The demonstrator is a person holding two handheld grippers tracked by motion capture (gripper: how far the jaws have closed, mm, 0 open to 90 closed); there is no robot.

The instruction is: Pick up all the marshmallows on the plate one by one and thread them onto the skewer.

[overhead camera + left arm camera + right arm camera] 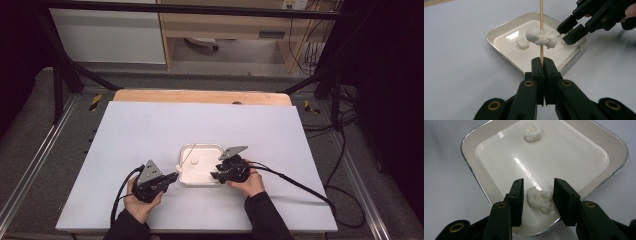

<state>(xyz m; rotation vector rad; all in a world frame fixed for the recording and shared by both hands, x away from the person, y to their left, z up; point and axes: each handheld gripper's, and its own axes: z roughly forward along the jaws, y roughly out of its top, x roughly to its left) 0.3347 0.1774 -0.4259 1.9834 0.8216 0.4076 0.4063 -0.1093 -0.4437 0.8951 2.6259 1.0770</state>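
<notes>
Two tools | left tool (541, 65) clamps skewer (541, 27) | right tool (537, 199) open around white lump (539, 199) | no writing legible

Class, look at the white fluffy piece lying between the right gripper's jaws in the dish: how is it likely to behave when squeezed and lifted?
The white fluffy piece looks lumpy and airy, so it is probably light and may crumble under a hard squeeze. Its irregular shape suggests it won't roll far. The right gripper has gaps at both pads; the glossy dish might let it slide.

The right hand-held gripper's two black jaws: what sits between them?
A white popcorn piece lies between the jaws of the right hand-held gripper, on the white tray; small gaps remain either side, as the right gripper view shows.
</notes>
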